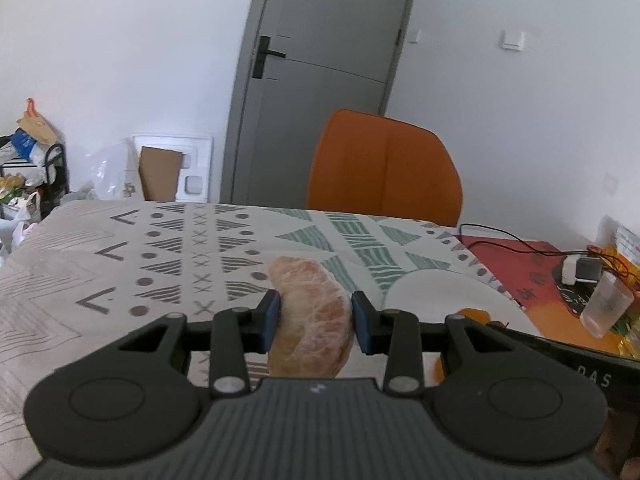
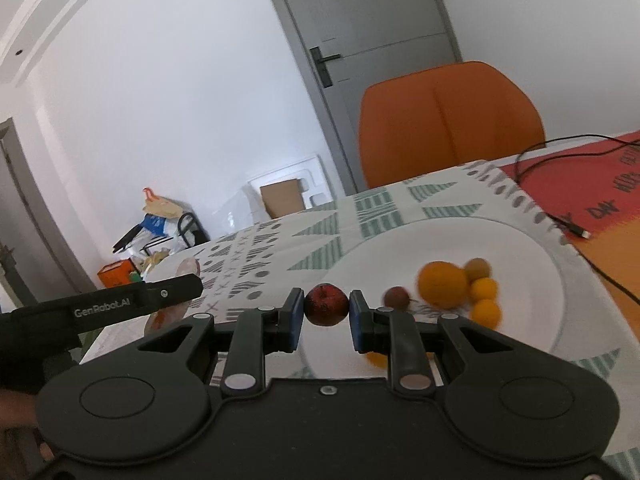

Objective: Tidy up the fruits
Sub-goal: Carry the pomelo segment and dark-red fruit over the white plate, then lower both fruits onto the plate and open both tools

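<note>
My left gripper [image 1: 314, 318] is shut on a peeled pomelo segment [image 1: 310, 312] and holds it above the patterned tablecloth. The same segment shows in the right wrist view [image 2: 188, 270], behind the left gripper's arm. My right gripper [image 2: 325, 316] is shut on a small dark red fruit [image 2: 326, 305], held over the near left edge of a white plate [image 2: 520, 240]. On the plate lie an orange [image 2: 442, 285], two small orange fruits [image 2: 484, 290], a brown round fruit [image 2: 477, 268] and a small reddish-brown fruit [image 2: 397, 298]. The plate also shows in the left wrist view [image 1: 432, 292].
An orange chair [image 1: 384, 168] stands behind the table. A red mat [image 2: 600, 184] with a black cable [image 2: 568, 226] lies to the right of the plate. A clear cup [image 1: 606, 310] and a charger [image 1: 580, 270] sit at the far right. Clutter and boxes [image 1: 160, 172] stand by the wall.
</note>
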Available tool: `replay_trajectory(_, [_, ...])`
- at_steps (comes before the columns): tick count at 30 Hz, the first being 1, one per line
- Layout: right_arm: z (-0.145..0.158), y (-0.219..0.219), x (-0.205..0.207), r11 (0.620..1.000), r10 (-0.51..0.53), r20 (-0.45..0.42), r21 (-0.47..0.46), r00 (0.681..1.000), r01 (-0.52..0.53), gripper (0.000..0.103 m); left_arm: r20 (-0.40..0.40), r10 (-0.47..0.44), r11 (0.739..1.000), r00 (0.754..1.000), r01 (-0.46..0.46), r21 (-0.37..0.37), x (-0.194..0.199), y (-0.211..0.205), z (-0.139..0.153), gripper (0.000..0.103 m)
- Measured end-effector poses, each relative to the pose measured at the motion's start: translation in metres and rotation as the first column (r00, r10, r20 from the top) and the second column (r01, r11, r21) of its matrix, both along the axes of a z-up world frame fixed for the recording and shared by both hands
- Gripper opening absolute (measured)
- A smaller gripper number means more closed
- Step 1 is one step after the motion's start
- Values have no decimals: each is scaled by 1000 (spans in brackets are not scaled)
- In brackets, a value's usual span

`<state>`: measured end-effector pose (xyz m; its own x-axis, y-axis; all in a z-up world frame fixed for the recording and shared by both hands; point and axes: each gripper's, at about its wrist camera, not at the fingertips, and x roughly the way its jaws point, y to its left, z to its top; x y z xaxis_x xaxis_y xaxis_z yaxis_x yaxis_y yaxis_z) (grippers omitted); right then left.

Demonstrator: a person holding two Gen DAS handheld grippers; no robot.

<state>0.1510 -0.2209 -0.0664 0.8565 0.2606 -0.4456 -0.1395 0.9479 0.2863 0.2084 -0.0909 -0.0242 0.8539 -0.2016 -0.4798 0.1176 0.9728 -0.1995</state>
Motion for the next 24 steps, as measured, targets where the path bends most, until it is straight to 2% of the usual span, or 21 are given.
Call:
replay_trajectory(11, [-3, -36, 3, 997, -83, -14, 4, 996, 83, 23, -15, -97, 995, 995, 97, 7, 15, -38, -5, 37])
replay_trajectory(15, [-4, -44, 11, 992, -127, -23, -11, 992, 127, 23, -20, -131, 991, 991, 130, -14, 22, -48, -7, 37])
replay_trajectory(19, [-4, -54, 14, 986, -168, -20, -2, 986, 168, 36, -4, -173, 985, 985, 172, -31, 30, -58, -6, 37])
replay_trajectory(24, [-3, -76, 6, 974, -222, -14, 34, 975, 223, 36, -40, -198, 980, 979, 197, -25, 41, -69, -12, 37])
